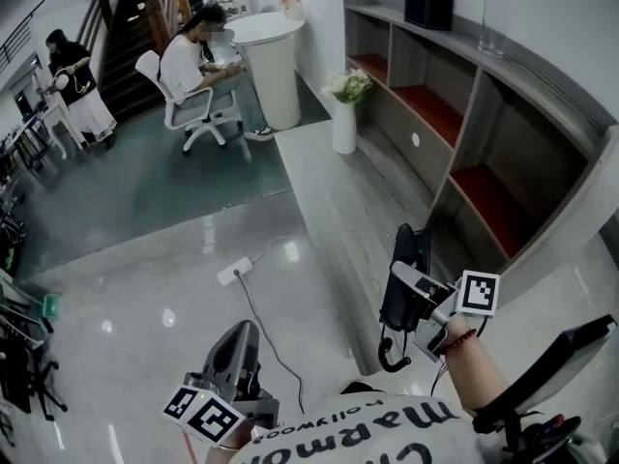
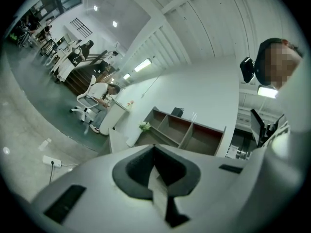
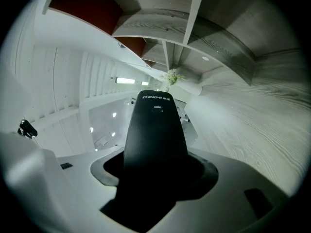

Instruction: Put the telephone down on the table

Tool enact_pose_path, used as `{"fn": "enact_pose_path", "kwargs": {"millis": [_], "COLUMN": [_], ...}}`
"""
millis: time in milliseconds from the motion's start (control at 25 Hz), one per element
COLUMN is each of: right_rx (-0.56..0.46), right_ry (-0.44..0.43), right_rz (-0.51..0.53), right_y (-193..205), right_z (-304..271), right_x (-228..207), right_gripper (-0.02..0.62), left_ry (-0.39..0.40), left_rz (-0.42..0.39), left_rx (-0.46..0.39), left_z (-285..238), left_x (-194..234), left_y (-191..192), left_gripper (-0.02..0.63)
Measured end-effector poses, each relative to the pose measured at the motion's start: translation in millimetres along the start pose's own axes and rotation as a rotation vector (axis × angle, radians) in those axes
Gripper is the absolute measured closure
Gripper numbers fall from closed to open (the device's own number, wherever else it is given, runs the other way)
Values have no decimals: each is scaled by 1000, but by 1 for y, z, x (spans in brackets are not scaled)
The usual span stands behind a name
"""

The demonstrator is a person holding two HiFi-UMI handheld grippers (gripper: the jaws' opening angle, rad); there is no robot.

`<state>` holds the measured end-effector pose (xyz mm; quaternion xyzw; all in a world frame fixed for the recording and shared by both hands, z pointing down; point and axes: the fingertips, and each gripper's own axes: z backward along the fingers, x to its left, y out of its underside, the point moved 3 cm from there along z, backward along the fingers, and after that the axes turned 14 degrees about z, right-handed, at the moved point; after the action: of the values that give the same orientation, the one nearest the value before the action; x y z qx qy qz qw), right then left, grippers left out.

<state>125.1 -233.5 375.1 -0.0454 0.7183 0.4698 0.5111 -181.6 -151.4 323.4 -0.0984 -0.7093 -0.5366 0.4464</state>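
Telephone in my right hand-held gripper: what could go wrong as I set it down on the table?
1. The telephone sticks far out of the right hand-held gripper, which clamps only one end. It might pivot or slip when it touches the table.
2. What looks like its cord hangs below, near the table's edge, and could snag there.
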Motion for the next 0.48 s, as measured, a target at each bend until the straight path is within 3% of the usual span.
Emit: {"fn": "enact_pose_path", "kwargs": {"millis": [240,480], "right_rx": [76,133], "right_ry": [61,119], "right_rz": [18,-47], "right_y": [-3,5], "right_z": [-17,-32], "right_x": [-36,-74], "right_gripper": [311,311], "left_ry": [-75,-158], "left_rz": [8,18], "left_rx": [-23,-50], "left_z": [-5,1], "left_x": [5,13], "left_y": [4,9], "left_gripper": [597,597]}}
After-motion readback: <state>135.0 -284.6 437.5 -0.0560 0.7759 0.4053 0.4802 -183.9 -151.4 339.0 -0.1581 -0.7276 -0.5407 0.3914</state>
